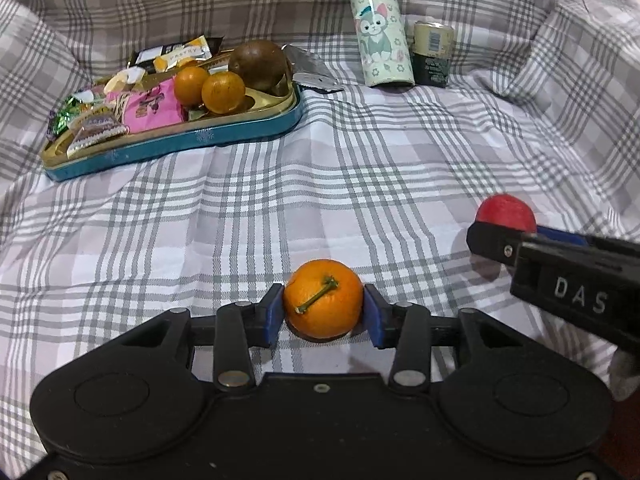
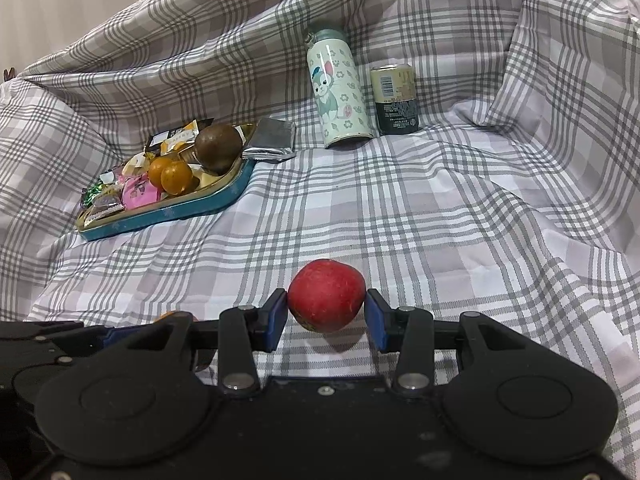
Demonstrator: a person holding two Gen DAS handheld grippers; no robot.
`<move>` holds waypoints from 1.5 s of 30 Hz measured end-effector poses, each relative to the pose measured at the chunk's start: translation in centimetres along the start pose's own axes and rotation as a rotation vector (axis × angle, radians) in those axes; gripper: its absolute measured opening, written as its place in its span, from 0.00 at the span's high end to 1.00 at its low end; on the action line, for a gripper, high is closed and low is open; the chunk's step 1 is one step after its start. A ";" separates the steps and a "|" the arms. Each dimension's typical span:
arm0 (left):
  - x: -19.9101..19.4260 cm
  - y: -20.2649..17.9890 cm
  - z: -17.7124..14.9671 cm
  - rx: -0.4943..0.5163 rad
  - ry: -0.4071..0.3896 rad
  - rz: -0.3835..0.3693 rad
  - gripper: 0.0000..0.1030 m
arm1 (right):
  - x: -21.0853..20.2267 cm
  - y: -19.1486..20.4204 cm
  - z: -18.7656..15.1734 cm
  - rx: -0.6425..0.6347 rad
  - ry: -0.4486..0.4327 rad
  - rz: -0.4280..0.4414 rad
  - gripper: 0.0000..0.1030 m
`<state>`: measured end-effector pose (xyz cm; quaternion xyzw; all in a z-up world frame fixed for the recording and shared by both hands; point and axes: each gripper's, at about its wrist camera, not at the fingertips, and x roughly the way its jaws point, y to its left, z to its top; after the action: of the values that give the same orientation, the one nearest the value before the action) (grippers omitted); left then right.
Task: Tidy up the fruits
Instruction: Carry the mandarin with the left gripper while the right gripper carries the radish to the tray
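My left gripper [image 1: 323, 307] is shut on an orange tangerine [image 1: 322, 298] with a green stem, just above the checked cloth. My right gripper [image 2: 326, 307] is shut on a red apple [image 2: 326, 295]; the apple also shows in the left wrist view [image 1: 506, 208] at the right, held by the right gripper's black body. A blue tray [image 1: 224, 136] at the far left holds two small oranges [image 1: 223, 92], a round brown fruit [image 1: 259, 65] and wrapped snacks. The tray also shows in the right wrist view [image 2: 188, 204].
A cat-print bottle [image 1: 380, 32] and a dark green can [image 1: 432, 54] stand at the back. A silver foil packet [image 2: 270, 138] lies behind the tray. The checked cloth [image 1: 360, 184] rises in folds at the back and right.
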<state>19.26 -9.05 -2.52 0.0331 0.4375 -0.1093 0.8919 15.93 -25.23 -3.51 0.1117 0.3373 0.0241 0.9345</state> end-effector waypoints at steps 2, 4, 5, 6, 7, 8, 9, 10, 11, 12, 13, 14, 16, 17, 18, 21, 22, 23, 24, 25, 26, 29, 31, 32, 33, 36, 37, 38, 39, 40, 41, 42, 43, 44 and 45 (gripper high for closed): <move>-0.1 0.3 0.1 -0.027 0.005 -0.003 0.52 | 0.0 0.0 0.0 0.001 -0.001 0.001 0.57; -0.6 0.7 0.2 -0.050 0.003 0.001 0.52 | 0.0 0.0 0.0 0.002 -0.003 0.001 0.57; -1.1 0.9 0.1 -0.058 -0.003 0.003 0.52 | 0.0 0.0 0.0 0.003 -0.004 0.003 0.57; -1.7 1.1 0.1 -0.067 -0.014 0.007 0.52 | -0.1 0.0 -0.1 0.004 -0.006 0.003 0.57; -2.2 1.2 0.0 -0.072 -0.022 0.013 0.52 | -0.1 0.0 -0.1 0.002 -0.007 0.003 0.57; -2.8 1.4 0.0 -0.076 -0.030 0.020 0.52 | -0.1 0.1 -0.1 -0.001 -0.010 0.002 0.57; -3.5 1.5 -0.1 -0.079 -0.037 0.030 0.52 | -0.1 0.1 -0.2 -0.006 -0.012 -0.001 0.57; -4.2 1.7 -0.3 -0.083 -0.045 0.040 0.52 | -0.2 0.2 -0.2 -0.011 -0.014 -0.003 0.57; -4.8 1.9 -0.5 -0.088 -0.053 0.047 0.52 | -0.2 0.3 -0.3 -0.016 -0.015 -0.004 0.57; -5.4 2.1 -0.7 -0.095 -0.059 0.052 0.52 | -0.1 0.4 -0.3 -0.020 -0.016 -0.005 0.57; -6.1 2.4 -1.0 -0.104 -0.063 0.056 0.52 | -0.1 0.5 -0.4 -0.026 -0.018 -0.005 0.57; -6.6 2.7 -1.2 -0.113 -0.064 0.060 0.52 | -0.2 0.6 -0.4 -0.032 -0.020 -0.004 0.57; -7.8 3.3 -1.8 -0.131 -0.070 0.066 0.52 | -0.4 0.8 -0.6 -0.050 -0.030 -0.001 0.57; -8.2 3.5 -2.2 -0.139 -0.071 0.071 0.52 | -0.5 1.0 -0.7 -0.060 -0.036 0.000 0.57; -8.8 3.8 -2.6 -0.145 -0.072 0.080 0.52 | -0.7 1.1 -0.8 -0.072 -0.044 0.002 0.57; -10.0 4.3 -3.8 -0.155 -0.071 0.100 0.52 | -1.3 1.6 -1.2 -0.108 -0.071 0.006 0.57; -10.4 4.4 -4.3 -0.158 -0.071 0.104 0.52 | -1.6 1.7 -1.4 -0.119 -0.080 0.008 0.57; -10.8 4.5 -4.8 -0.160 -0.071 0.106 0.52 | -1.9 1.8 -1.5 -0.129 -0.087 0.013 0.57; -11.1 4.6 -5.2 -0.160 -0.068 0.109 0.52 | -2.3 2.0 -1.7 -0.137 -0.093 0.021 0.57; -11.4 4.7 -5.7 -0.160 -0.065 0.113 0.52 | -2.6 2.1 -1.9 -0.140 -0.098 0.026 0.57; -11.7 4.8 -6.1 -0.162 -0.062 0.116 0.52 | -2.9 2.2 -2.1 -0.139 -0.101 0.031 0.57; -12.5 5.1 -7.3 -0.172 -0.058 0.122 0.52 | -3.9 2.4 -3.0 -0.124 -0.086 0.036 0.57; -12.8 5.3 -8.0 -0.179 -0.052 0.122 0.52 | -4.9 2.5 -4.0 -0.119 -0.077 0.033 0.57; -13.0 5.5 -8.3 -0.182 -0.050 0.121 0.52 | -5.4 2.5 -4.3 -0.117 -0.075 0.032 0.57; -13.1 5.5 -8.6 -0.185 -0.048 0.121 0.52 | -5.9 2.6 -4.8 -0.113 -0.071 0.032 0.57; -13.3 5.8 -9.3 -0.197 -0.038 0.118 0.52 | -7.3 2.7 -6.0 -0.094 -0.056 0.032 0.57; -13.3 5.8 -9.5 -0.201 -0.035 0.119 0.52 | -7.7 2.8 -6.4 -0.083 -0.049 0.031 0.57; -13.3 5.8 -9.7 -0.202 -0.032 0.121 0.52 | -8.2 2.7 -6.8 -0.072 -0.040 0.030 0.57; -13.3 5.8 -9.9 -0.203 -0.030 0.125 0.52 | -8.6 2.8 -7.2 -0.061 -0.029 0.030 0.57; -13.3 5.8 -10.0 -0.201 -0.028 0.131 0.52 | -8.9 2.9 -7.7 -0.051 -0.014 0.029 0.57; -13.3 5.8 -10.2 -0.198 -0.026 0.138 0.52 | -9.1 2.9 -8.0 -0.041 0.000 0.029 0.57; -13.3 5.8 -10.3 -0.196 -0.025 0.144 0.52 | -9.3 2.9 -8.5 -0.033 0.018 0.029 0.57; -13.3 5.8 -10.4 -0.194 -0.023 0.148 0.52 | -9.7 3.1 -9.0 -0.028 0.031 0.031 0.57; -13.3 5.9 -10.4 -0.194 -0.022 0.150 0.52 | -9.9 3.2 -9.4 -0.025 0.044 0.031 0.57; -13.3 5.9 -10.5 -0.194 -0.021 0.152 0.52 | -10.1 3.3 -9.7 -0.021 0.054 0.033 0.57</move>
<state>4.62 0.50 1.26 -0.0213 0.4330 0.0011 0.9011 2.05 -21.36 -3.68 0.1067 0.3604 0.0459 0.9255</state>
